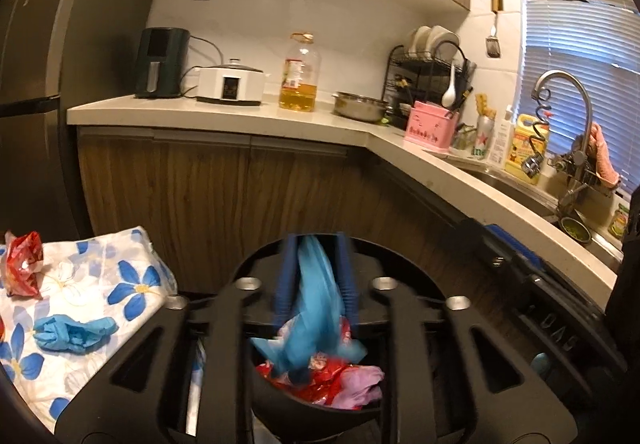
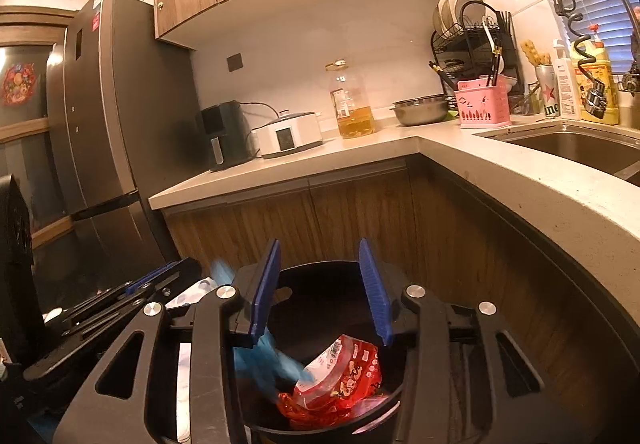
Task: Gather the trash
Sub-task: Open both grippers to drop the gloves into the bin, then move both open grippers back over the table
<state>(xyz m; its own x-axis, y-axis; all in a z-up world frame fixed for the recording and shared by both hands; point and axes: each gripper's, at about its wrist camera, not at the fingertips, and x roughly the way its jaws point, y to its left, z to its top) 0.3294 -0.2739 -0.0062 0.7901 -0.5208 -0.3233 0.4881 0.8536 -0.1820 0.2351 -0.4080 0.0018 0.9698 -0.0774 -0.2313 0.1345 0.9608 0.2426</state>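
A black bin [image 1: 280, 400] stands on the floor under both grippers. My left gripper [image 1: 315, 246] is open above it, and a blurred blue glove [image 1: 316, 316] hangs loose between the blue pads, its lower end in the bin. Red wrappers [image 1: 332, 376] and a pink glove [image 1: 362, 384] lie inside. In the right wrist view my right gripper [image 2: 319, 250] stands open over the bin [image 2: 324, 296] with nothing between its fingers. A red wrapper [image 2: 344, 376] lies below it, beside the blue glove [image 2: 260, 360]. The left gripper [image 2: 146, 284] shows at the left.
A table with a floral cloth [image 1: 120, 284] at the left carries a red wrapper [image 1: 22, 264] and another blue glove [image 1: 74, 332]. Behind the bin runs an L-shaped counter [image 1: 224, 119] with an oil bottle [image 1: 298, 79], appliances and a sink [image 2: 580, 147]. A fridge [image 2: 108, 123] stands at the left.
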